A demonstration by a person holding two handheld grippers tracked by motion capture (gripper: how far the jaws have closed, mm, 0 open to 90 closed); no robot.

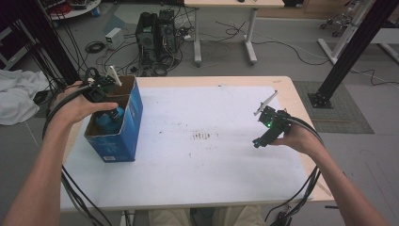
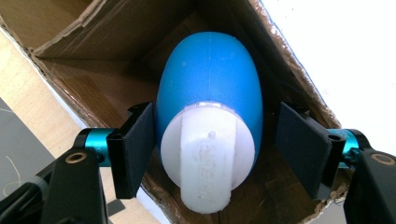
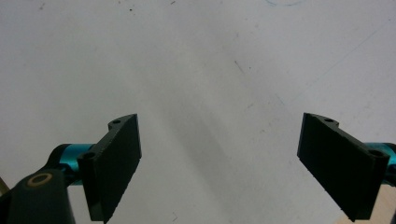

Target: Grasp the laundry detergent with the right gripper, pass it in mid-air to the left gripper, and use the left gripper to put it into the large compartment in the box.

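A blue bottle (image 2: pixel 210 79) with a white cap (image 2: pixel 208 154) stands inside an open cardboard box (image 1: pixel 129 122) with blue outer walls, at the left side of the surface (image 1: pixel 202 160), which is covered by a white sheet. In the left gripper view the bottle's long axis runs along the camera's line of sight: the cap end points toward the camera and the rounded blue body reaches away into the box. From the high view the bottle (image 1: pixel 109 121) sits in the nearer compartment, roughly upright with its top toward the box opening.

The left gripper (image 2: pixel 210 149) is lowered into the box, its jaws set on either side of the bottle. The jaw at the left of that view lies against or just beside the blue body; the other stands apart from it with a visible gap, so the gripper is open and not clamped.

The right gripper (image 3: pixel 219 158) hovers over the white sheet at the right side of the surface, well apart from the box, jaws spread wide and holding nothing.
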